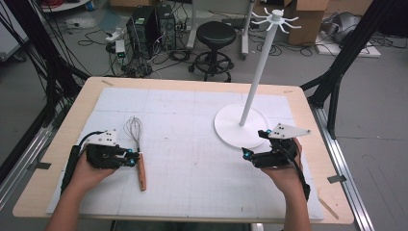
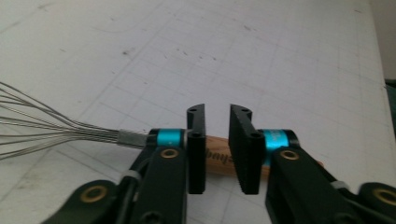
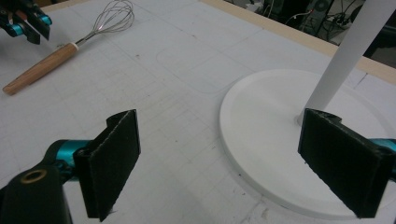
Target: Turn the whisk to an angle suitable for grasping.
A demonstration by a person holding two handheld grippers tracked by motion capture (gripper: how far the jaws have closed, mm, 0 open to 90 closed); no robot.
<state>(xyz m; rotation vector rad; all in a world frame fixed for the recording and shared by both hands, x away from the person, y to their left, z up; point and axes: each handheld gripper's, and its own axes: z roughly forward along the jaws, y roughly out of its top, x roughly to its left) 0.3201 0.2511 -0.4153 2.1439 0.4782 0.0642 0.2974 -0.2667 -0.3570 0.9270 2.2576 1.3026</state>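
In the left gripper view, the left tongs (image 2: 223,151) stand close together with a narrow gap between the jaws, and the wooden handle of the whisk (image 2: 219,161) lies crosswise just behind them; the jaws straddle nothing and do not press on it. That view shows lettering printed on the handle and the metal collar where the wires fan out to the left.

In the right gripper view, the right tongs (image 3: 233,163) stand wide apart and hold nothing. One jaw hangs over the round white base of the stand (image 3: 261,140), whose pole rises just beside that jaw. Farther off in this view, the whisk lies whole on the white mat, its handle end towards the camera, and the left tongs sit beside it.

The high view shows the layout: both hands low on the tabletop (image 1: 86,91), the whisk near the left side, the stand at right, well apart, with hooks crowning its pole.
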